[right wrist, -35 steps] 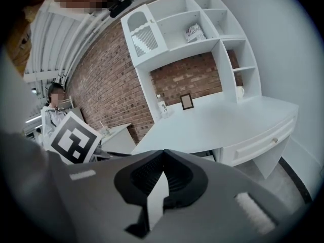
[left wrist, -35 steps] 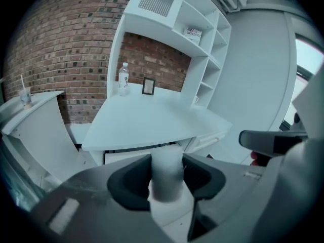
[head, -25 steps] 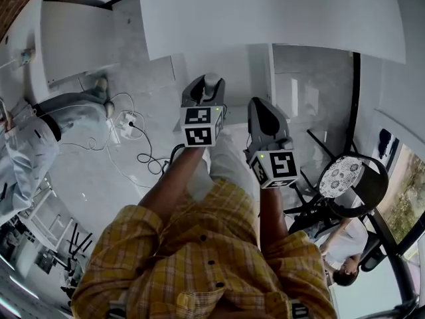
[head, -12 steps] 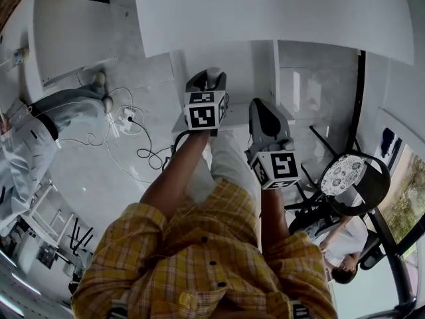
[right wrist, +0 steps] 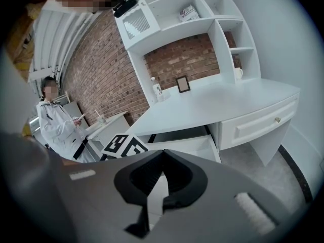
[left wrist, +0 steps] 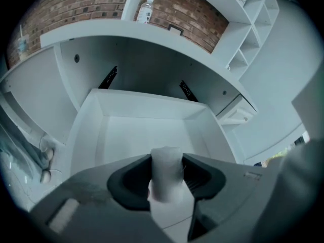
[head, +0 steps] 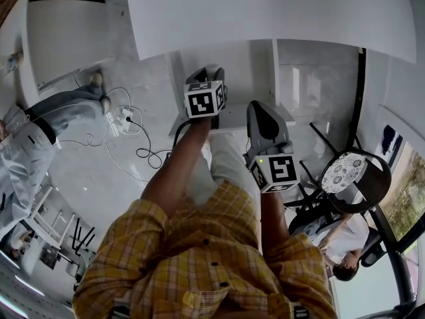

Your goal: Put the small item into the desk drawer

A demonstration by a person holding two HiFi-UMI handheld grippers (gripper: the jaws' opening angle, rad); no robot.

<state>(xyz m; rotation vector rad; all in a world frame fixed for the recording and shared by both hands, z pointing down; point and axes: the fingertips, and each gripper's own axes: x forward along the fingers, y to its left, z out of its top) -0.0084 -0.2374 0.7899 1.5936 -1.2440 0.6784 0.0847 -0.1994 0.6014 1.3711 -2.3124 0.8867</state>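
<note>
The left gripper [head: 207, 72] has descended toward the open drawer [head: 234, 117] and sits higher in the head view. Its marker cube [head: 202, 100] has tilted and now hides most of the small item [left wrist: 167, 173] there.

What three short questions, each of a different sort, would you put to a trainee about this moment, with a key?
1. True or false: the drawer stands pulled open below the left gripper.
2. Multiple choice: what is between the left gripper's jaws? A. a pen. B. a small white item. C. nothing.
3. Fill in the missing word: the jaws of the right gripper are ____, with nothing held between them.

Key: 1 true. 2 B. 3 together.
</note>
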